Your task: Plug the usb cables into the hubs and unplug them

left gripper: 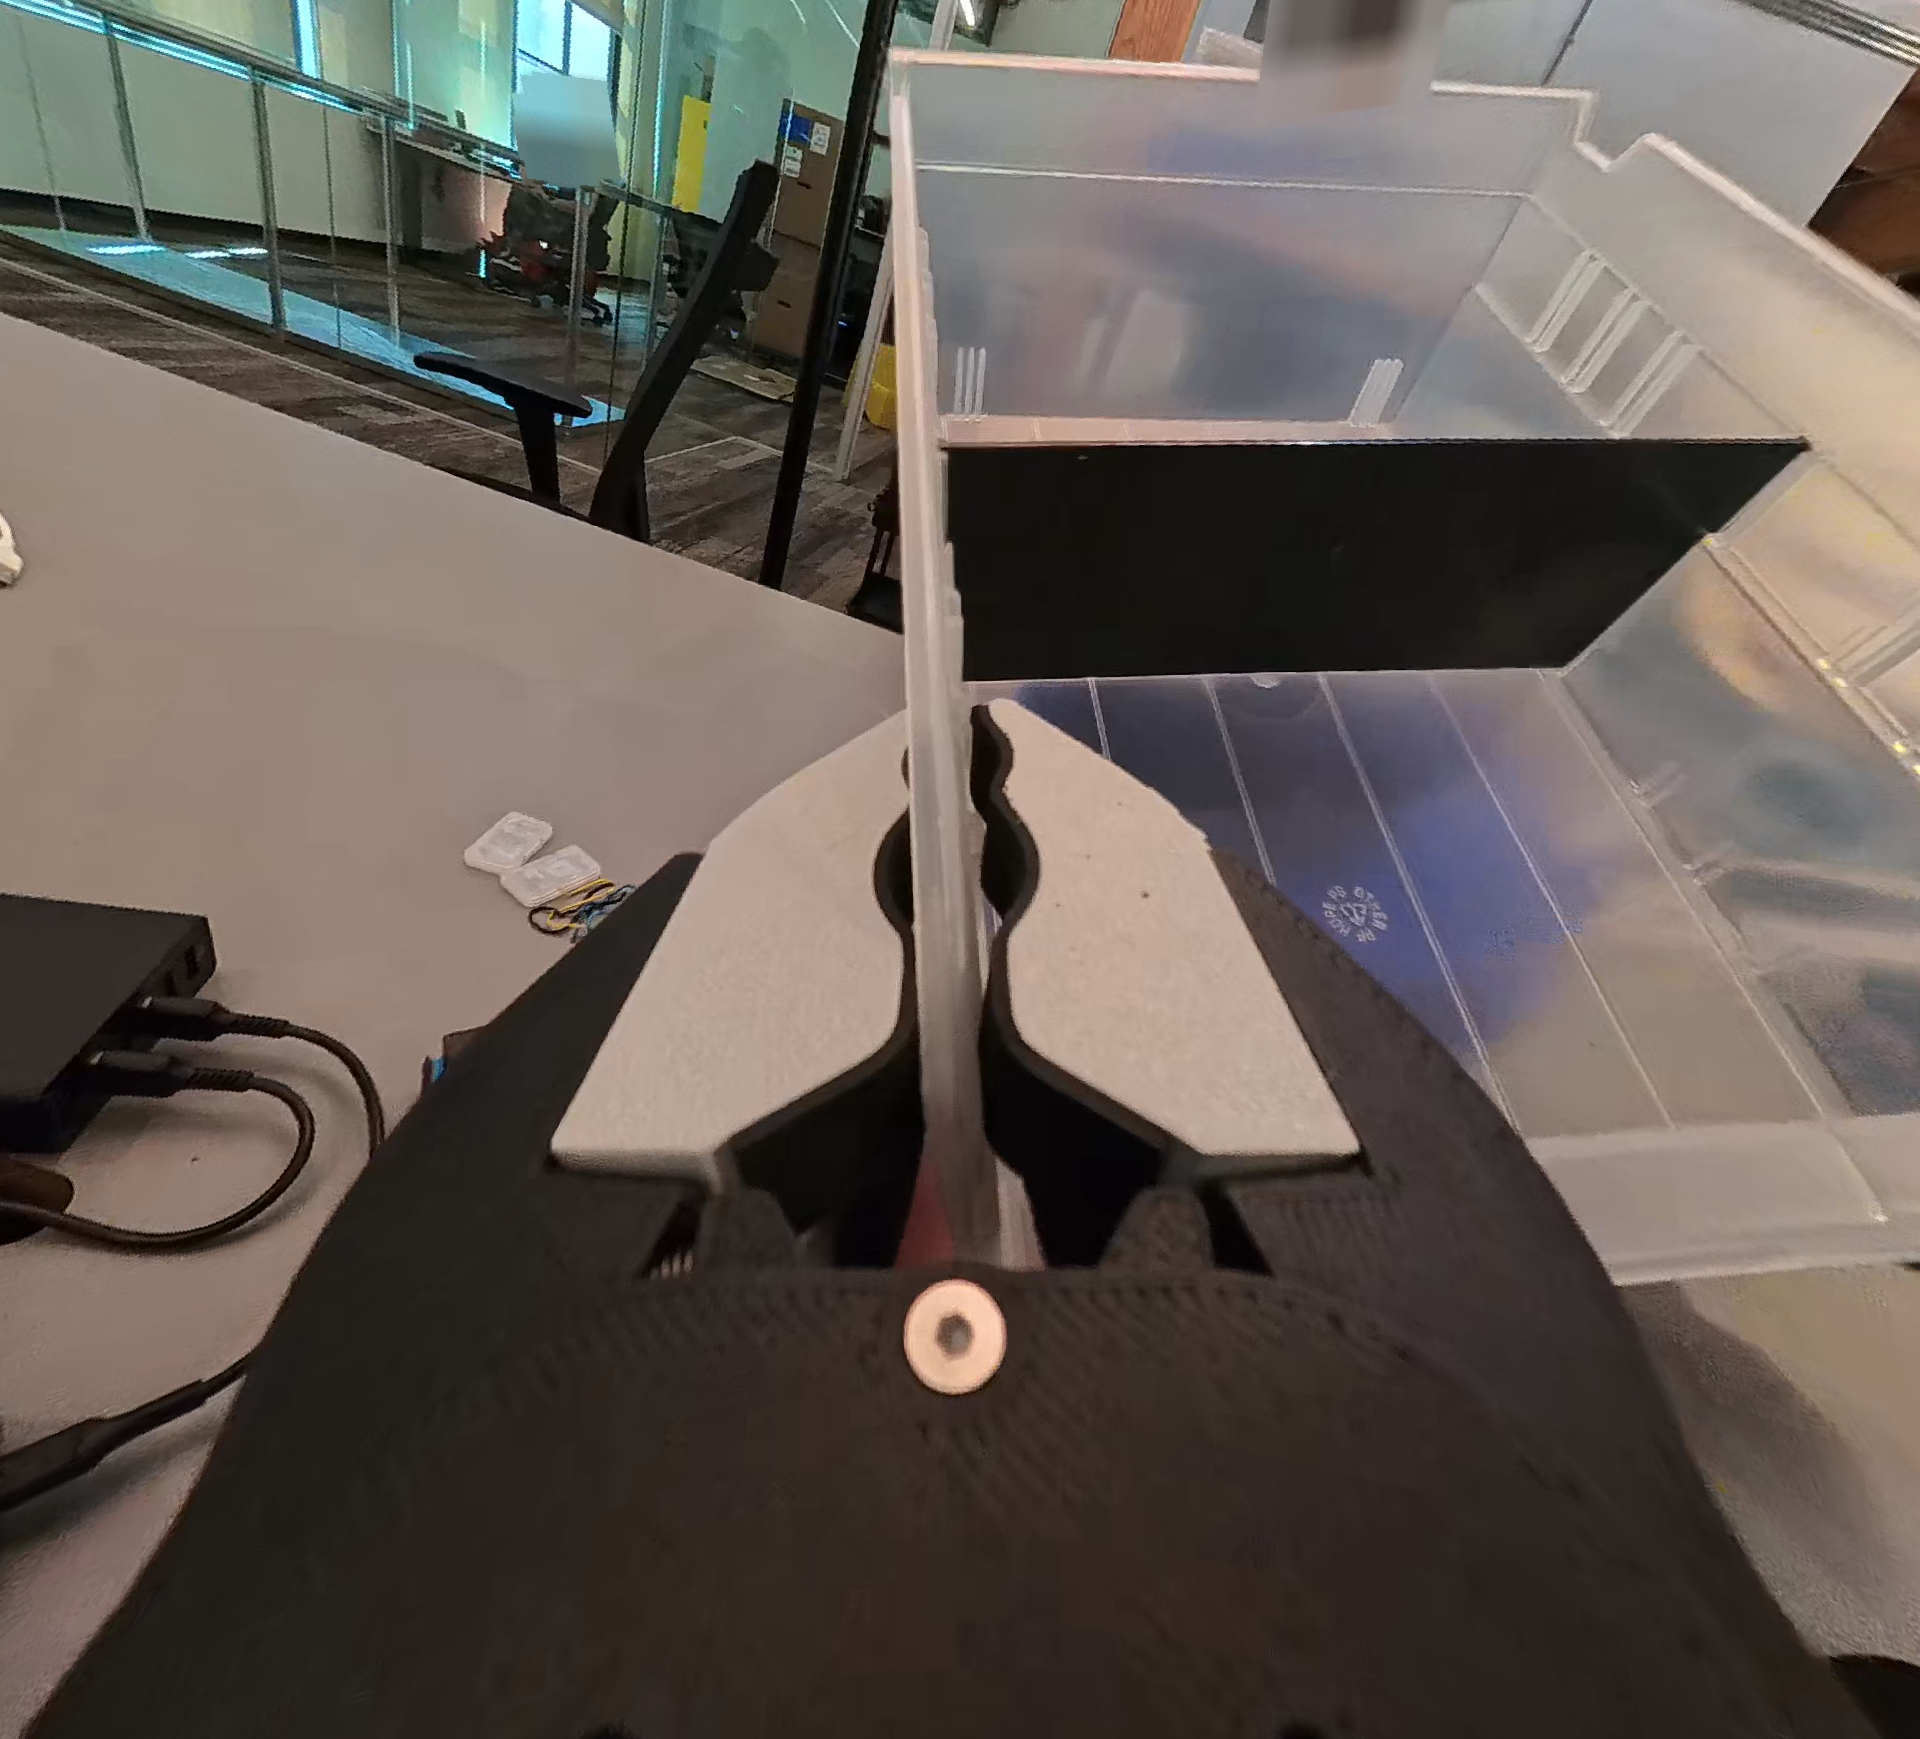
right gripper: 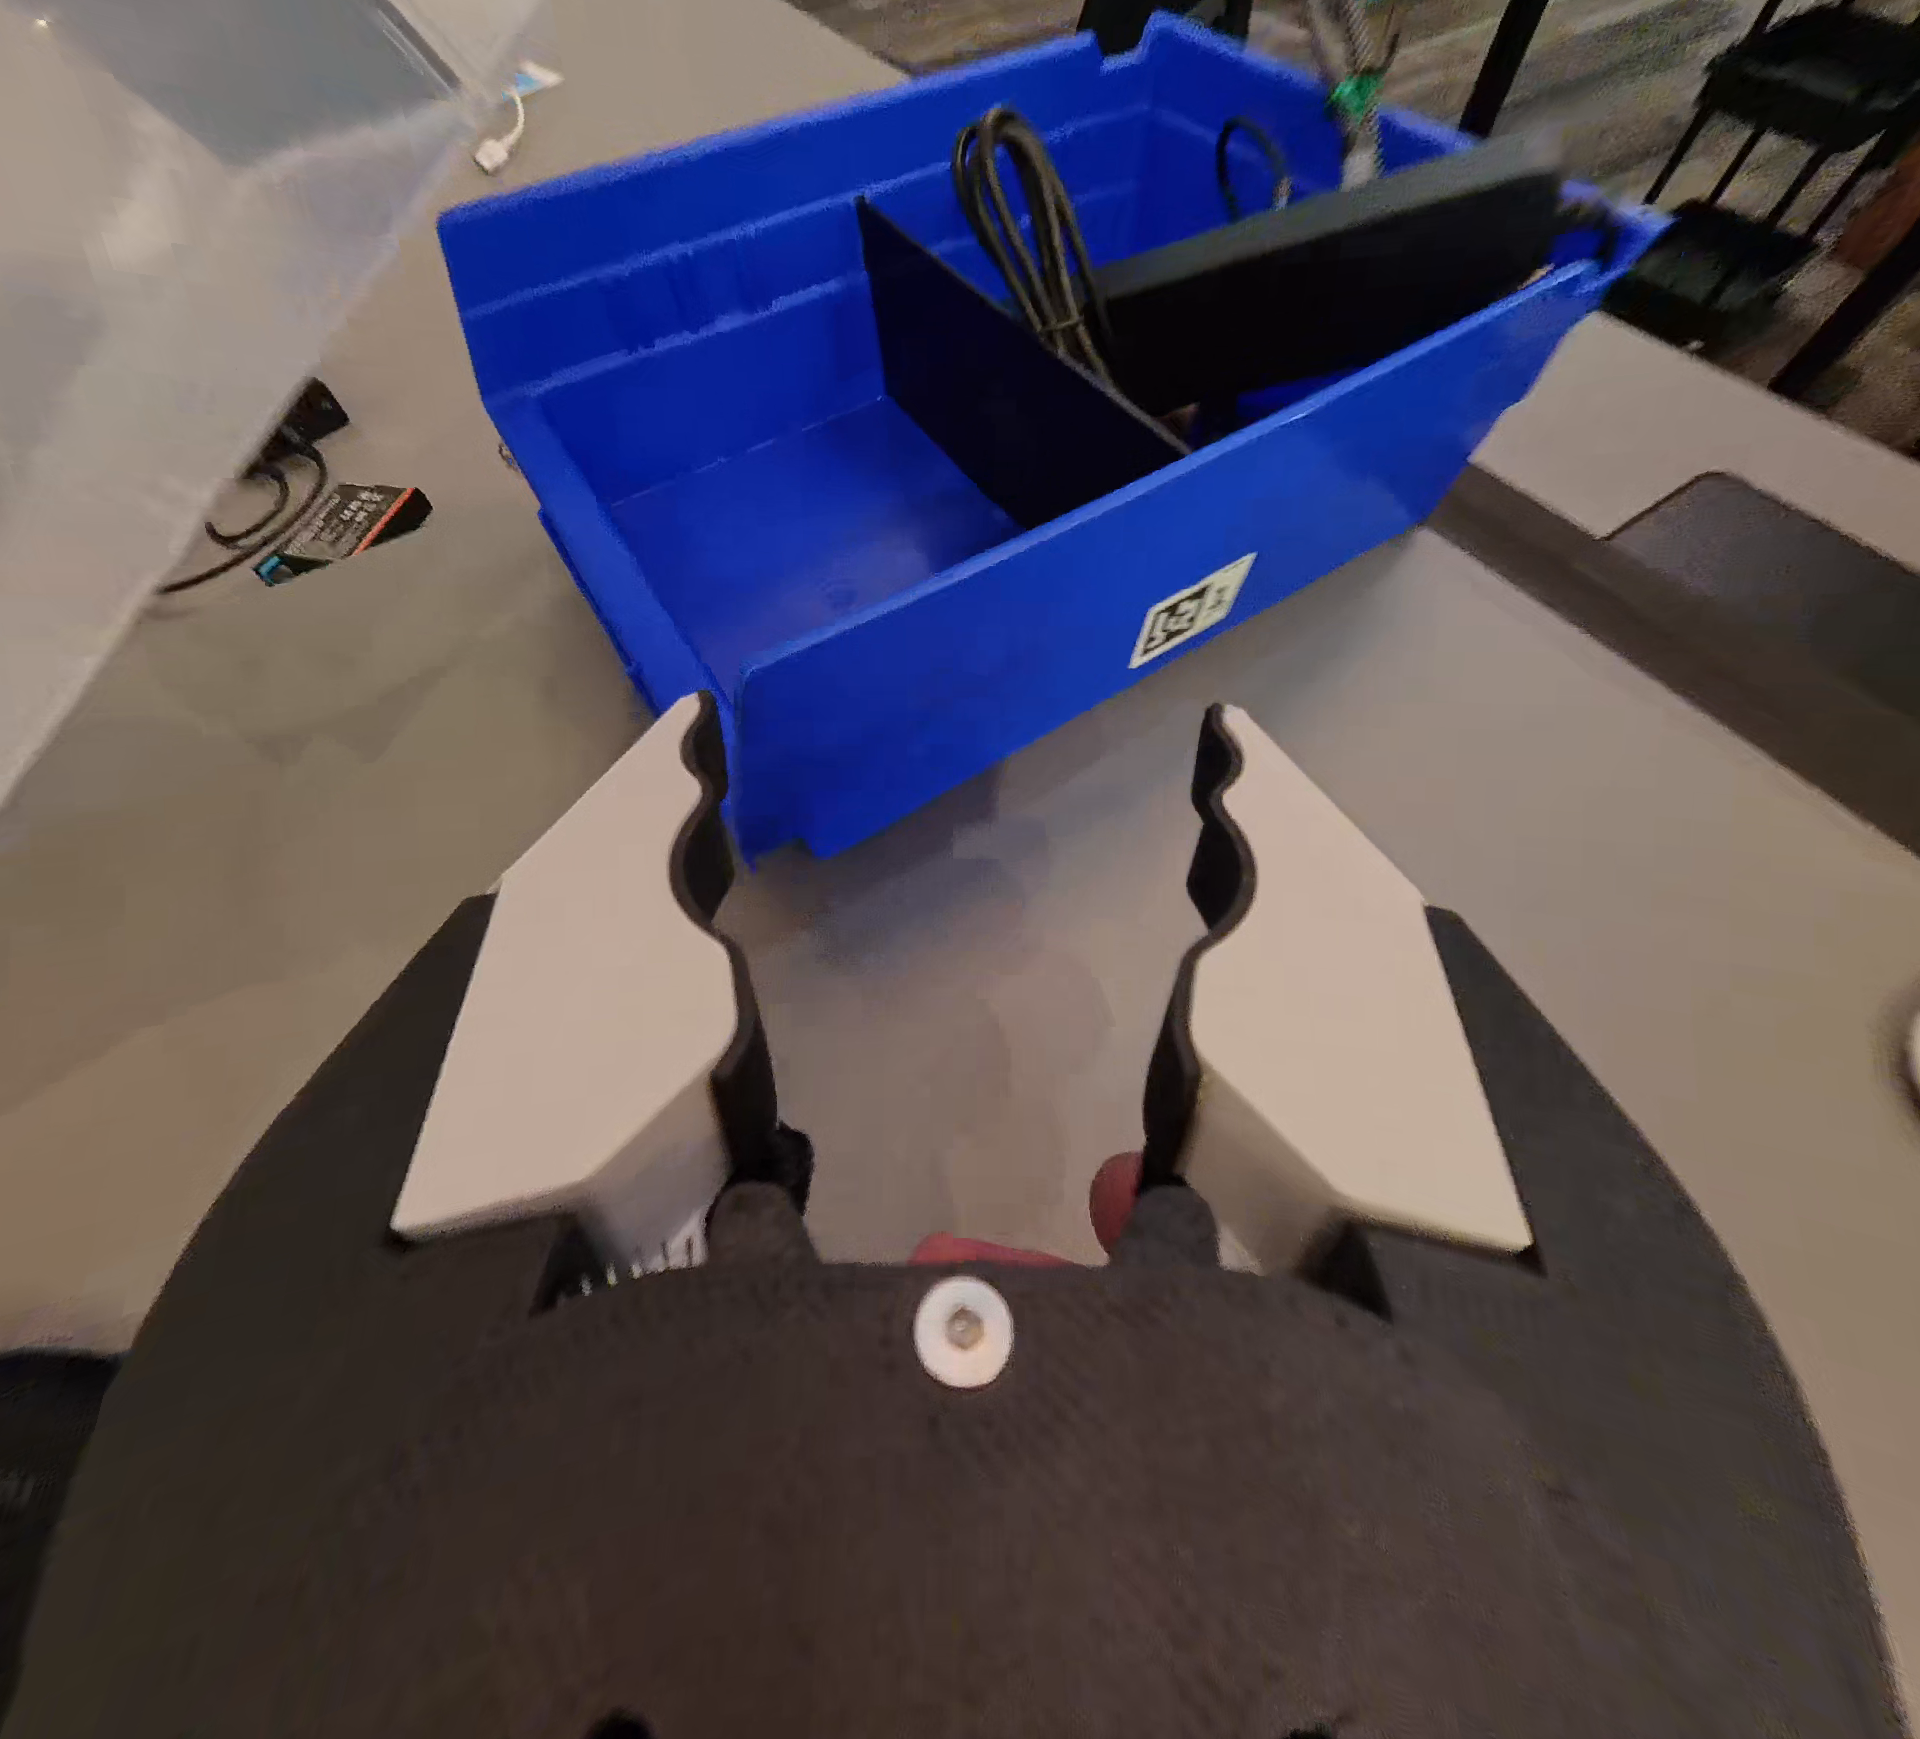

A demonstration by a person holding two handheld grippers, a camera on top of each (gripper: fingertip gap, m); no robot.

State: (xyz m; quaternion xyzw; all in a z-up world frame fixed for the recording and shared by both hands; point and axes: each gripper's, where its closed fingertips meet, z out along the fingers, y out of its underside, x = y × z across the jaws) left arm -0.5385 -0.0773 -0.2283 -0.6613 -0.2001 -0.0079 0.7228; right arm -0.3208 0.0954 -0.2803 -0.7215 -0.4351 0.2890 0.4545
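My left gripper (left gripper: 945, 754) is shut on the side wall of a clear plastic bin (left gripper: 920, 401), which has a black divider (left gripper: 1351, 546) across it. A black hub (left gripper: 83, 993) lies on the grey table at the far left with two dark cables (left gripper: 281, 1097) plugged into it. My right gripper (right gripper: 961, 733) is open and empty, close to the near corner of a blue bin (right gripper: 1039, 650). The blue bin has a dark divider (right gripper: 987, 380); its far compartment holds a black hub (right gripper: 1340, 276) leaning on the rim and coiled black cables (right gripper: 1023, 224). The near compartment looks empty.
Small white packets (left gripper: 530, 858) and coloured wire bits lie on the table (left gripper: 312, 650) near the left gripper. The clear bin (right gripper: 156, 183) fills the right wrist view's left side, with a dark card (right gripper: 343, 531) and a white cable (right gripper: 509, 131) beside it. Office chairs stand beyond the table edge.
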